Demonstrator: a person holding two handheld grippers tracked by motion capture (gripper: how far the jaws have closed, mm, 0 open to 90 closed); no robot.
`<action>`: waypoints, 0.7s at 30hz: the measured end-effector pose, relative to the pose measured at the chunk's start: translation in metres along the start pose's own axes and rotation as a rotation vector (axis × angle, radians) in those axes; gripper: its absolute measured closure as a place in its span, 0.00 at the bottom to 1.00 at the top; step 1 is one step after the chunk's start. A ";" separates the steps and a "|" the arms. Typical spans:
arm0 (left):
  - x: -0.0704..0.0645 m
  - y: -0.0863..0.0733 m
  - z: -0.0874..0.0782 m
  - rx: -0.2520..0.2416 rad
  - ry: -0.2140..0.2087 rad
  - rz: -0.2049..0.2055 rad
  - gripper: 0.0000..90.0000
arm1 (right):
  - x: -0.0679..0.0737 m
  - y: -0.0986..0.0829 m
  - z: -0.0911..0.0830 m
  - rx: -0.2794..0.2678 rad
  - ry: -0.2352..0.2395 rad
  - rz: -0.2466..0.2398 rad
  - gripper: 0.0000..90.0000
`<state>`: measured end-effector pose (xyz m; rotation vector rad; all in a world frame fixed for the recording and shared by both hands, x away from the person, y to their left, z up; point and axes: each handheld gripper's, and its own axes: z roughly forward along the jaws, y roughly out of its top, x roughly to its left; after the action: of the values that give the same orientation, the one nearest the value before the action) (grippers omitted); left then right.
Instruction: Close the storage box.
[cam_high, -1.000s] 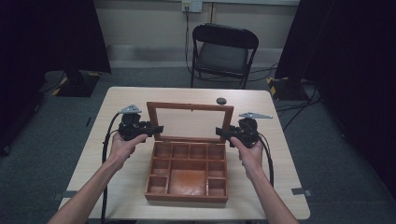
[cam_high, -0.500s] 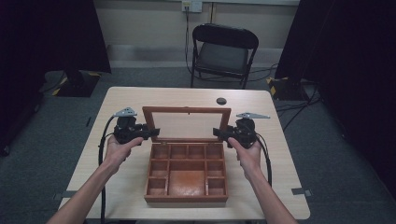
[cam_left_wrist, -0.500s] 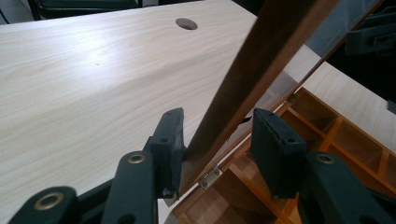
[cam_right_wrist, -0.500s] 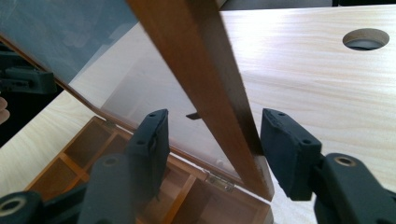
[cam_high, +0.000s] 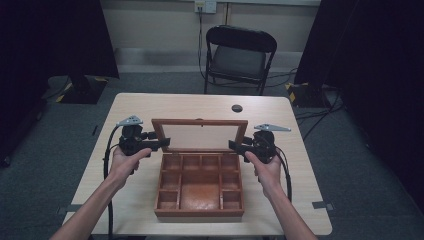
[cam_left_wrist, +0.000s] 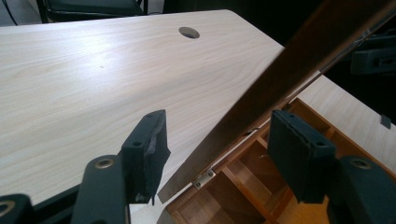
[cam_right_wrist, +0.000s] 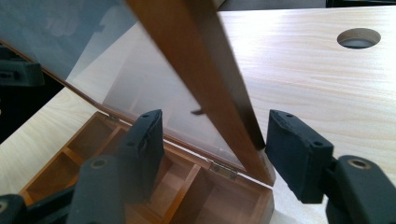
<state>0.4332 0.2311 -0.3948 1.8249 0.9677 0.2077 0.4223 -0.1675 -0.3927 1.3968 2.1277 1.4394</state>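
Beside lid (cam_high: 200, 136): L gripper (cam_high: 161, 145), R gripper (cam_high: 234, 145), jaws apart.

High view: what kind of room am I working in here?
Probably a recording studio or lab. Dark curtains flank a light wooden table, a folding chair stands behind it, and cables run across grey carpet. On the table sits an open wooden box.

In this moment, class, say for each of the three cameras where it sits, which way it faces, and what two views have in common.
High view: fixed above the person's side, looking forward and down on the table; both forearms, left gripper and right gripper show.
Left gripper view: rides that gripper, facing across the lid; its open jaws straddle the frame.
Right gripper view: rides that gripper, facing the lid's other side; open jaws straddle it.
Shared: lid, wooden box, table hole.
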 end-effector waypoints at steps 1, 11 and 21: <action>-0.001 0.000 0.000 -0.001 -0.006 0.001 0.41 | 0.000 0.000 -0.001 0.000 0.002 0.002 0.41; -0.012 -0.006 -0.002 0.022 -0.006 0.046 0.33 | 0.002 -0.009 -0.007 0.013 0.020 -0.002 0.38; -0.013 -0.013 -0.002 0.051 -0.029 0.034 0.22 | -0.003 -0.020 -0.017 0.043 0.049 0.031 0.37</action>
<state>0.4164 0.2255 -0.4010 1.8870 0.9292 0.1783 0.4018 -0.1820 -0.4011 1.4294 2.1888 1.4627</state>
